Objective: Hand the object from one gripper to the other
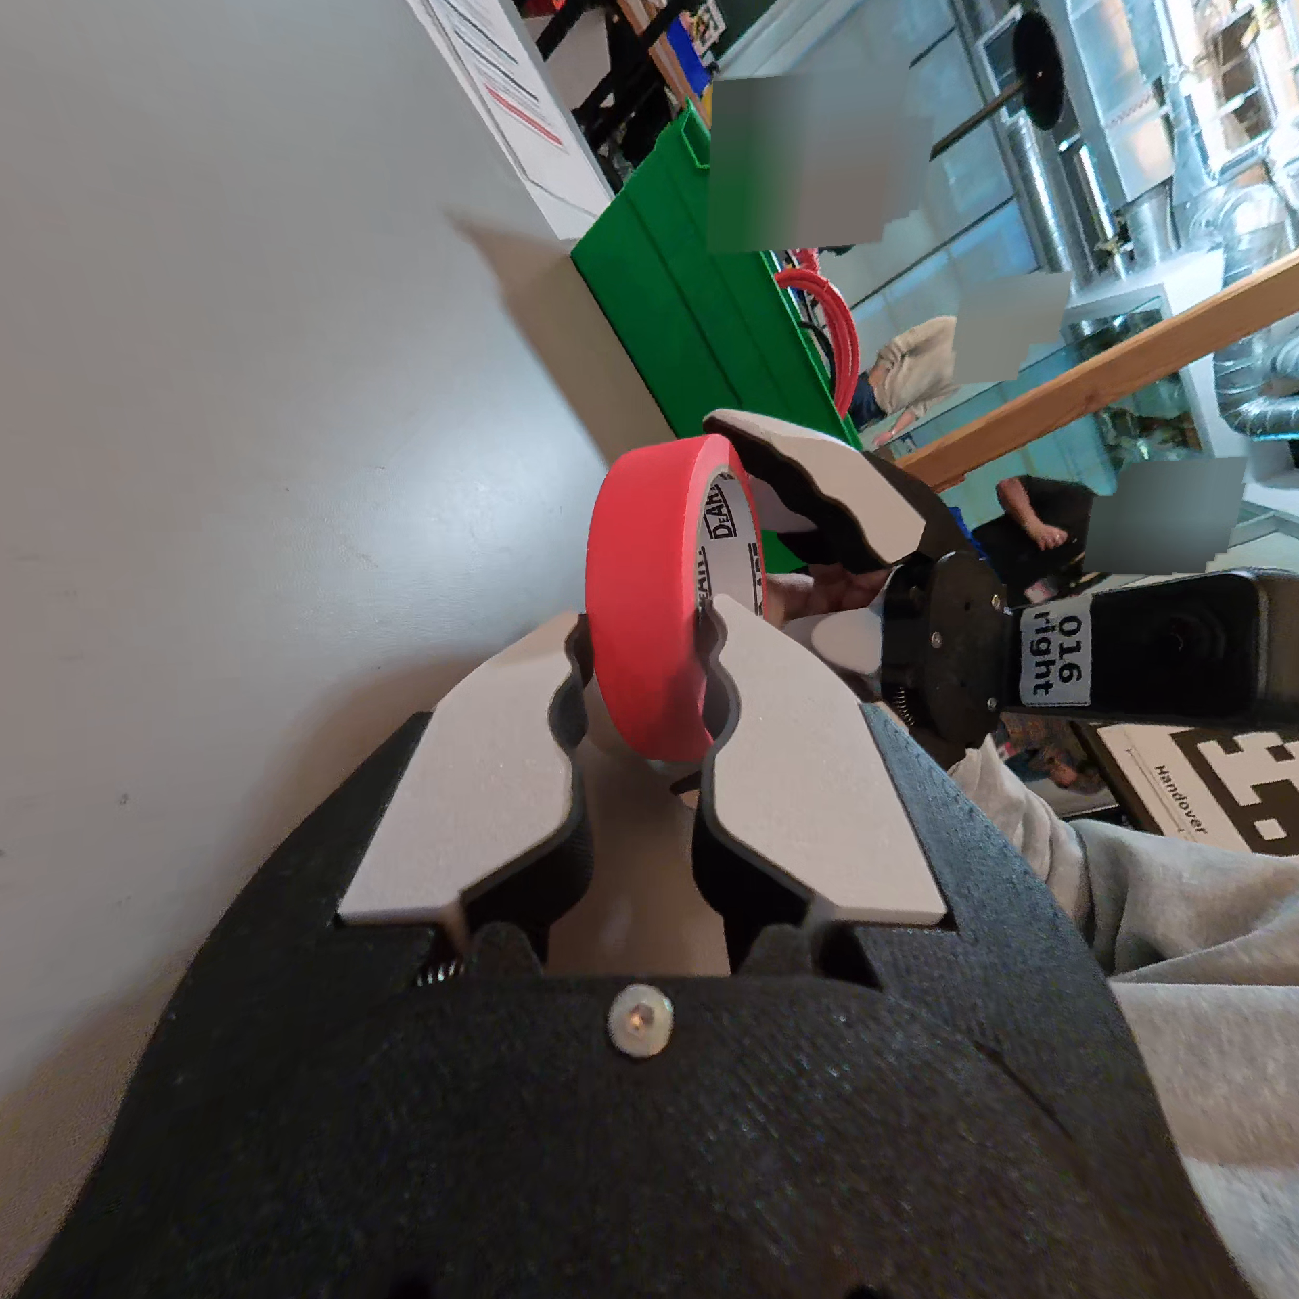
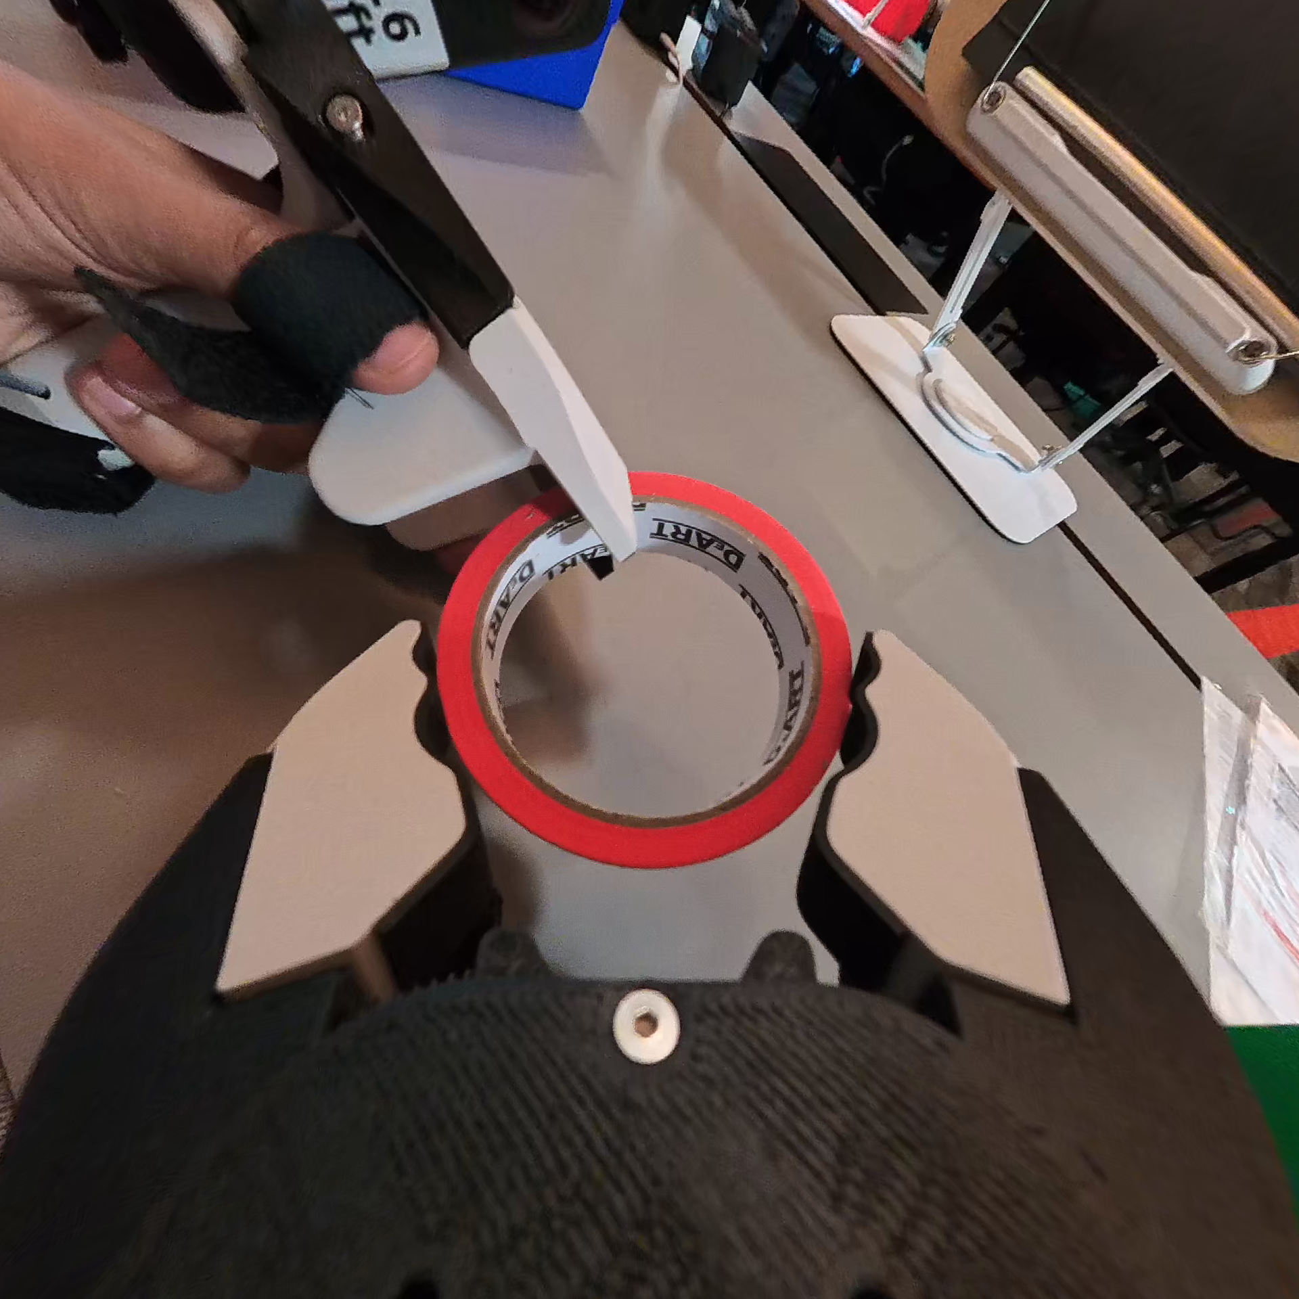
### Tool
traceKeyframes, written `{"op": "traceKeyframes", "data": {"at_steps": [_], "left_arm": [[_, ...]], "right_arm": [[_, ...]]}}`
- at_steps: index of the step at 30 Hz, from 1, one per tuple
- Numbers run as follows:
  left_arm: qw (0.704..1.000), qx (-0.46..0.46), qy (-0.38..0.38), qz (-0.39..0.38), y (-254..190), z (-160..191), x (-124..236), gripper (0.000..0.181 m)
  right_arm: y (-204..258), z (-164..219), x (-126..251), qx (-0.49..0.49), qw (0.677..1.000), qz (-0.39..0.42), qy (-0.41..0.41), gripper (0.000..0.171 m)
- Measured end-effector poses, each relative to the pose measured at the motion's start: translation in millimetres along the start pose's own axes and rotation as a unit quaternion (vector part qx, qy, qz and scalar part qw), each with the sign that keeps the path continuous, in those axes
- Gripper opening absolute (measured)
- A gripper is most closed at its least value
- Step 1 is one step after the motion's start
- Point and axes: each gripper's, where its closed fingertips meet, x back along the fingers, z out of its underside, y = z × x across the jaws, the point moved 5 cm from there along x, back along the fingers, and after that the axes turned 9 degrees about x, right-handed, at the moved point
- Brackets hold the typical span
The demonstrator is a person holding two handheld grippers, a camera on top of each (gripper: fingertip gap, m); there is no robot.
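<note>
A red tape roll (image 1: 643,618) is held in the air above the grey table. My left gripper (image 1: 643,654) is shut on the roll's wall, one finger inside the ring and one outside. In the right wrist view the roll (image 2: 643,840) faces me as an open ring. The left gripper's white finger (image 2: 562,429) reaches into its top. My right gripper (image 2: 643,692) spans the roll's full width, its pads touching the outer rim on both sides. It also shows in the left wrist view (image 1: 794,555), coming in from the right.
A green bin (image 1: 675,281) stands on the grey table (image 1: 246,422) beyond the roll. A white stand with a metal clamp (image 2: 970,422) is at the table's right edge. Papers (image 2: 1251,843) lie at right. A blue block (image 2: 541,70) is at the far end. People are in the background. Both grippers' tips are close together, under 4 cm apart.
</note>
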Motion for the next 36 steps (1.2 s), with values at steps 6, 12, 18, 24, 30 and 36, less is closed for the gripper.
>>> {"op": "traceKeyframes", "data": {"at_steps": [6, 12, 18, 24, 30, 36], "left_arm": [[0.997, 0.045, -0.047, 0.032, 2.2, -10.7, 9.0, 0.029], [0.979, 0.112, -0.12, 0.125, 1.1, -26.7, 23.7, 0.028], [0.961, 0.129, -0.147, 0.195, -6.7, -32.8, 30.0, 0.028], [0.955, 0.1, -0.139, 0.242, -22.2, -31.6, 30.1, 0.027], [0.948, 0.096, -0.116, 0.281, -33.1, -24.1, 23.5, 0.028], [0.953, 0.099, -0.079, 0.277, -35.8, -14.3, 12.2, 0.029]], "right_arm": [[-5.0, -0.5, 1.5, -0.01, 1.0, 0.014, -0.02, 0.114], [-19.3, -6.9, 10.6, -0.11, 0.99, 0.01, -0.09, 0.111], [-32.4, -17.1, 26.4, -0.287, 0.931, -0.069, -0.213, 0.089], [-26.4, -33.9, 38.1, -0.399, 0.838, -0.219, -0.299, 0.062], [-24.4, -41.2, 46.9, -0.407, 0.808, -0.266, -0.334, 0.034], [-32.5, -42.0, 57.2, -0.414, 0.785, -0.271, -0.372, 0.029]]}}
